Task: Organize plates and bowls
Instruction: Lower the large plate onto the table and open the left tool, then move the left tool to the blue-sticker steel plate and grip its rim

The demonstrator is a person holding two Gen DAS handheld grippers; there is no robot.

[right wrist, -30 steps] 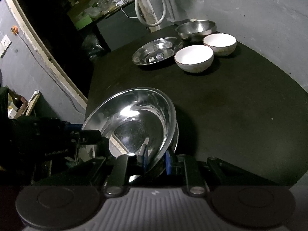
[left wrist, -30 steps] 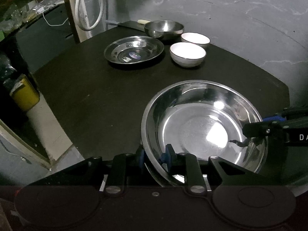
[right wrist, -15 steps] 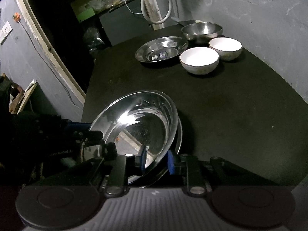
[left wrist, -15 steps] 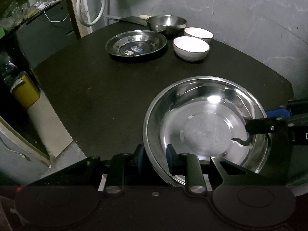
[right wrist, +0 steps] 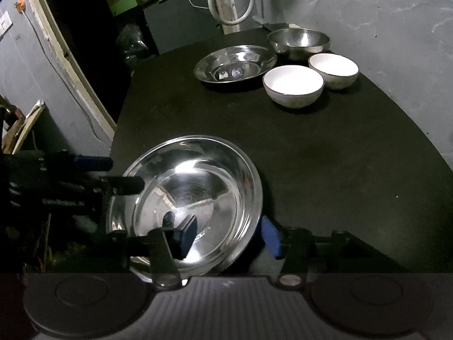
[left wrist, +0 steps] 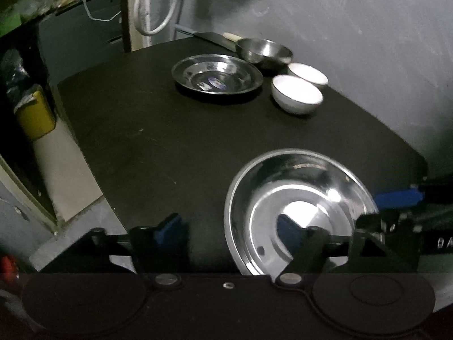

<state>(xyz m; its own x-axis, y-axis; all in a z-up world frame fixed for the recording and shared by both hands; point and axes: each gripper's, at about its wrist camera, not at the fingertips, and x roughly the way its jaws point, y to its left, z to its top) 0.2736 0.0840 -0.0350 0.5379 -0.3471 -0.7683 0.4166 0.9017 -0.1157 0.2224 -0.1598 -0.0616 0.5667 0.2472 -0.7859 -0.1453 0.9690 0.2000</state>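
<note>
A large steel plate lies flat on the black table near its front edge. My left gripper straddles the plate's left rim; its jaws are opening and the pads stand clear of the metal. My right gripper straddles the opposite rim, its jaws also opening and off the plate. Each gripper shows in the other's view: the right gripper, the left gripper. At the far end sit a smaller steel plate, a steel bowl and two white bowls.
A knife lies behind the steel bowl. A white hose hangs on a post beyond the table. A yellow container stands on the floor to the left. A grey wall runs along the table's right side.
Both grippers were shut on the large plate's rim and held it tilted. Now both have opened and the plate lies flat on the table.
</note>
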